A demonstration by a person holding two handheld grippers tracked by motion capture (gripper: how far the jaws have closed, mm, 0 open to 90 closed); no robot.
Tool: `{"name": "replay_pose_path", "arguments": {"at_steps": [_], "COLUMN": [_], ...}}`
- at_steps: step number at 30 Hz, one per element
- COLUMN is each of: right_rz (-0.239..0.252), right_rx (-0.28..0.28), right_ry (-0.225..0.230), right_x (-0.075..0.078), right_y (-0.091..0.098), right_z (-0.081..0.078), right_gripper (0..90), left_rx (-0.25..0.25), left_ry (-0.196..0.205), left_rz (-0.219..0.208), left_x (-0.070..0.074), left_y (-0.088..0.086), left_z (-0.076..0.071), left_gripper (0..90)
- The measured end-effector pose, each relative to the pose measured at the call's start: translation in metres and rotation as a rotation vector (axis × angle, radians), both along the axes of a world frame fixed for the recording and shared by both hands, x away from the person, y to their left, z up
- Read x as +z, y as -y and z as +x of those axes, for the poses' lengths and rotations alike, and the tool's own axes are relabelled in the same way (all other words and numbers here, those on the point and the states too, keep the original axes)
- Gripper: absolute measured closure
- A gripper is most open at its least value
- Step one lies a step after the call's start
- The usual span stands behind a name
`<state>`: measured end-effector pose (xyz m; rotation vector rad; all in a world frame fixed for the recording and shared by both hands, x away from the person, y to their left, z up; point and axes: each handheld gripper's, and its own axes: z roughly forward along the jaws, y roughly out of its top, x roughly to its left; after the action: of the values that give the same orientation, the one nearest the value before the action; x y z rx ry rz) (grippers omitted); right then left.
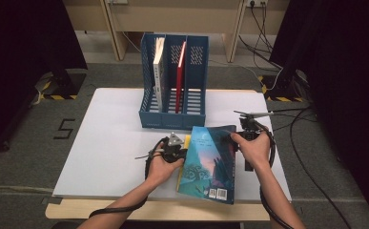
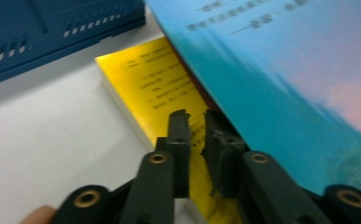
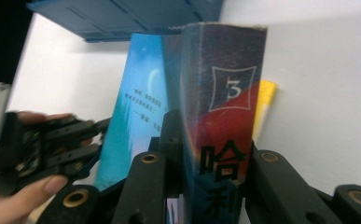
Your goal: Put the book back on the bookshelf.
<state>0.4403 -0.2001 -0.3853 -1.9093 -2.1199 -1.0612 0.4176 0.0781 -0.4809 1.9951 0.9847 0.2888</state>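
Right gripper view looks along the right gripper (image 3: 213, 140), whose two black jaws stand on either side of the thick blue paperback book with a dark spine bearing a 3 (image 3: 225, 93). The spine sits between the pads, one jaw on the blue cover side and the other on the far side, so the grip is clamped on the book. Beyond the fingertips the book's top edge points toward the blue plastic file rack (image 3: 122, 14), and a thin yellow book (image 3: 264, 102) peeks out just past the far jaw.

From the high view, the blue book (image 1: 208, 162) is tilted up off the white table top (image 1: 106, 143), held at its upper right corner by the right gripper (image 1: 234, 137), while the left gripper (image 1: 184, 153) sits at its left edge, near the yellow book (image 1: 187, 141). The rack (image 1: 146, 86) stands well beyond both sets of fingers.

Left gripper view adds what the others hide: the left gripper (image 2: 197, 128) has its jaws nearly together with a narrow gap, hovering over the yellow book's cover (image 2: 155, 79); nothing is pinched between them. The blue cover (image 2: 281, 84) rises just beside the right-hand jaw, apparently touching it.
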Motion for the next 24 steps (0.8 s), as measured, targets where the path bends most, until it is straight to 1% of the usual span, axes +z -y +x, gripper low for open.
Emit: {"name": "replay_pose_path", "arguments": {"at_steps": [2, 4, 6, 8, 9, 10, 11, 12, 13, 15, 17, 20, 21, 23, 24], "right_rz": [0.020, 0.028, 0.044, 0.059, 0.076, 0.091, 0.104, 0.113, 0.119, 0.119, 0.104, 0.088, 0.082, 0.058, 0.056], "right_rx": [0.014, 0.025, 0.037, 0.050, 0.057, 0.064, 0.074, 0.084, 0.088, 0.095, 0.097, 0.075, 0.069, 0.060, 0.057], "right_ry": [0.001, 0.001, 0.005, 0.003, 0.000, -0.004, -0.004, -0.005, -0.007, -0.014, -0.017, -0.034, -0.037, -0.044, -0.046], "right_x": [0.004, 0.008, 0.012, 0.015, 0.016, 0.018, 0.019, 0.020, 0.020, 0.020, 0.018, 0.011, 0.009, 0.005, 0.005], "right_y": [-0.001, -0.003, -0.006, -0.011, -0.014, -0.017, -0.022, -0.025, -0.028, -0.036, -0.043, -0.049, -0.051, -0.054, -0.055], "right_z": [0.001, 0.002, 0.003, 0.004, 0.005, 0.005, 0.006, 0.007, 0.008, 0.010, 0.013, 0.017, 0.018, 0.020, 0.021], "right_gripper": [74.9, 75.0, 75.0, 75.0, 75.0, 75.0, 75.0, 75.0, 75.0, 75.0, 75.0, 75.0, 75.0, 74.9, 74.9], "left_rx": [0.031, 0.070, 0.078, 0.086, 0.085, 0.087, 0.087, 0.089, 0.085, 0.090, 0.098, 0.110, 0.108, 0.083, 0.072], "left_ry": [0.007, 0.031, 0.027, 0.032, 0.033, 0.035, 0.033, 0.034, 0.027, 0.027, 0.021, 0.011, 0.008, -0.001, 0.002], "left_rz": [-0.017, -0.017, -0.022, -0.032, -0.025, -0.032, -0.026, -0.023, -0.022, -0.005, 0.016, 0.028, 0.027, 0.050, 0.065], "left_x": [0.002, 0.008, 0.012, 0.016, 0.017, 0.018, 0.018, 0.018, 0.018, 0.017, 0.014, 0.012, 0.011, 0.010, 0.008], "left_y": [-0.008, -0.018, -0.023, -0.026, -0.027, -0.027, -0.027, -0.028, -0.028, -0.030, -0.033, -0.040, -0.041, -0.040, -0.038], "left_z": [0.002, 0.005, 0.007, 0.008, 0.009, 0.009, 0.009, 0.009, 0.009, 0.009, 0.009, 0.007, 0.006, 0.003, 0.001], "left_gripper": [75.8, 74.6, 74.1, 73.9, 73.8, 73.6, 73.3, 73.2, 72.8, 72.7, 72.8, 73.2, 73.3, 73.3, 73.5]}}
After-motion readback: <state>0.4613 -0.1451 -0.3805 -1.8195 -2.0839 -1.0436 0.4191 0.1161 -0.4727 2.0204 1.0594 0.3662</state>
